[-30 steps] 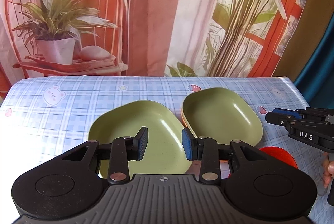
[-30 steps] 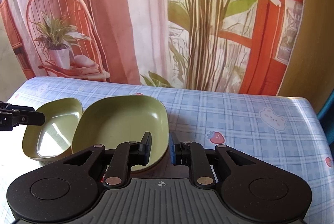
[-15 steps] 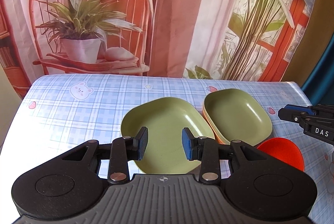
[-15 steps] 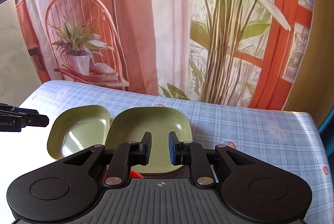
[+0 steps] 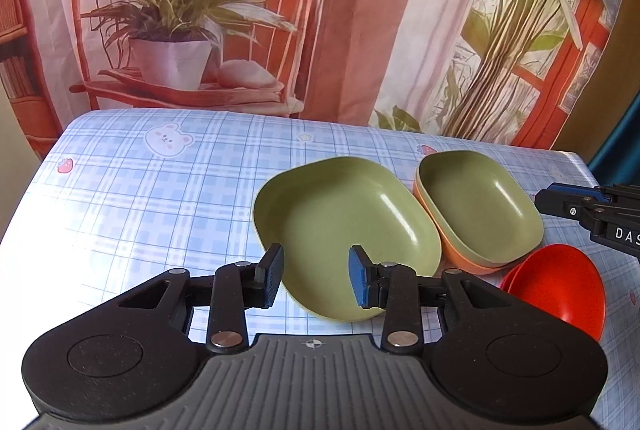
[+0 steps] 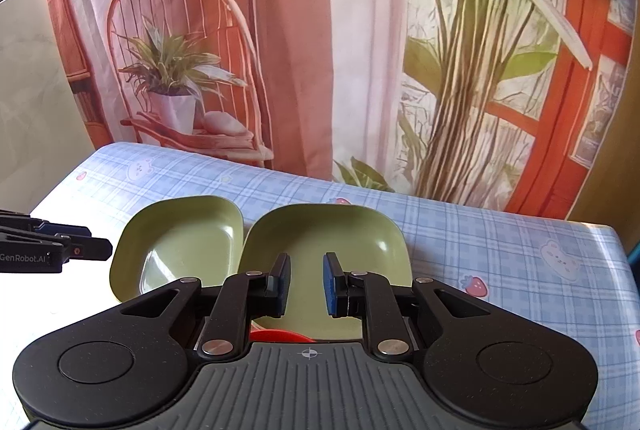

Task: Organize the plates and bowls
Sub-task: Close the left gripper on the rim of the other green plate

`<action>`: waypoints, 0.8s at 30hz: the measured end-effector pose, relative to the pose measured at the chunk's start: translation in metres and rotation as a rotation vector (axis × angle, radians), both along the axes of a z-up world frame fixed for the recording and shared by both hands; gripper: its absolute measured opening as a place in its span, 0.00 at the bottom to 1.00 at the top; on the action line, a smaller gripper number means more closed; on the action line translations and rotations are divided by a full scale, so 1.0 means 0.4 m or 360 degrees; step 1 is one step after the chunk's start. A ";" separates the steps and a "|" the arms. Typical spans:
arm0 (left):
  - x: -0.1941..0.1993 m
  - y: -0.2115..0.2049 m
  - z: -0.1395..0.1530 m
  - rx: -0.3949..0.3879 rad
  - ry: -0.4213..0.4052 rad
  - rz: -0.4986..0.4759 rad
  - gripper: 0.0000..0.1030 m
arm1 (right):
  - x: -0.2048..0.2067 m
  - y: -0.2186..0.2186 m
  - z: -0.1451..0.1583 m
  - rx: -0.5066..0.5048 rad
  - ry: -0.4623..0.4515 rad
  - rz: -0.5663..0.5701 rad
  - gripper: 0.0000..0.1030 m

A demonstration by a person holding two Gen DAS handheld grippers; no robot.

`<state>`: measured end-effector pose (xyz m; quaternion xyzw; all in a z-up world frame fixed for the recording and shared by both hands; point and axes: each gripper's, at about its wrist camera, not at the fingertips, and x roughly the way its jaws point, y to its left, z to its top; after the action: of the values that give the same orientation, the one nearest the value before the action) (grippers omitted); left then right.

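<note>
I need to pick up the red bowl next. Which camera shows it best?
The left wrist view: the glossy red bowl shows most of its inside, right of the green bowl nested in an orange one. The right wrist view shows only a red sliver behind that gripper's body.

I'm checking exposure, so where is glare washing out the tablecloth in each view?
Left wrist view: the tablecloth blows out white at its near-left, left of the green plate. Right wrist view: same white patch at far left, beside the green bowl.
</note>
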<state>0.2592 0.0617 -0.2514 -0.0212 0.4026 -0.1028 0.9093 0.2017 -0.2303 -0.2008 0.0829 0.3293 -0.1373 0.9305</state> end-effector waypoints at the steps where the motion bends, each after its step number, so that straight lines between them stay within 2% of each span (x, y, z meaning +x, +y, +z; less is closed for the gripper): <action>1: 0.002 0.003 -0.007 -0.0004 0.0009 0.0006 0.36 | 0.006 0.002 -0.001 0.0001 0.0001 0.0004 0.16; 14: 0.043 0.032 -0.092 -0.0015 0.0084 0.0065 0.35 | 0.087 0.030 -0.027 0.0006 0.0049 0.0059 0.16; 17: 0.048 0.039 -0.108 0.0004 0.0095 0.0083 0.28 | 0.100 0.043 -0.035 0.0006 0.0064 0.0077 0.16; 24: 0.036 0.056 -0.128 -0.0007 0.0099 0.0105 0.20 | 0.122 0.068 -0.042 0.0011 0.0072 0.0116 0.16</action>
<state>0.2738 0.0841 -0.3025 -0.0395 0.4295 -0.0730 0.8993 0.2504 -0.2032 -0.2175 0.0709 0.3536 -0.1041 0.9269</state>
